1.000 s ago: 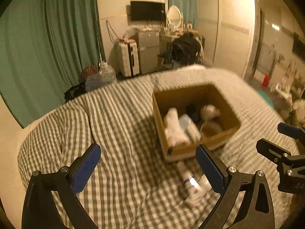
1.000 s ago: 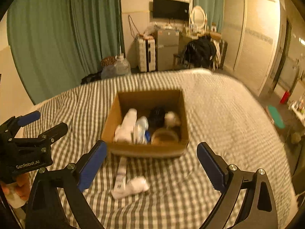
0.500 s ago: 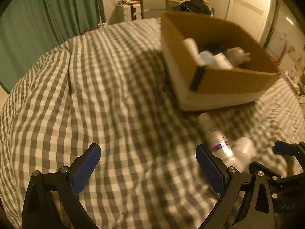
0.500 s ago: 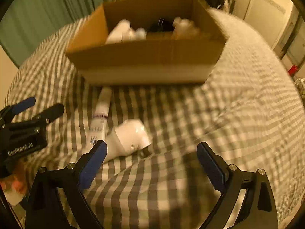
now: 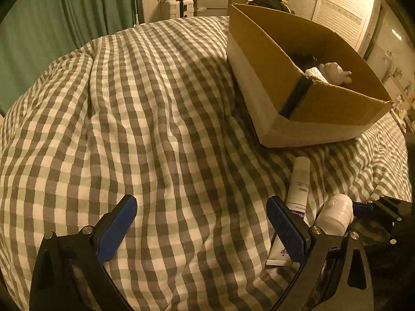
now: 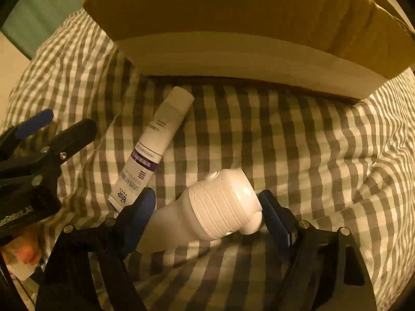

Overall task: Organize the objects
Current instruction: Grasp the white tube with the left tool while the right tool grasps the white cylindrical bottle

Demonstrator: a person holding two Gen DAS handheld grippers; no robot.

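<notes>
Change: right gripper (image 6: 207, 207) has dropped low to the bed since a second ago, now straddling the white bottle (image 6: 215, 207).
Bottle: lies on its side on the checked bedspread (image 5: 155, 129), between the blue pads, which sit at its sides; firm contact cannot be judged.
Tube (image 6: 153, 145): flat, just beside the bottle, cap toward the cardboard box (image 5: 259, 59).
Left gripper (image 5: 199, 223): spread wide, empty, over bare bedspread.

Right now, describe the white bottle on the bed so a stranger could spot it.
Find the cardboard box on the checked bedspread. In front of it lie two white items: the bottle is the fat ribbed one between the right gripper's fingers, not the slim purple-banded tube.
</notes>
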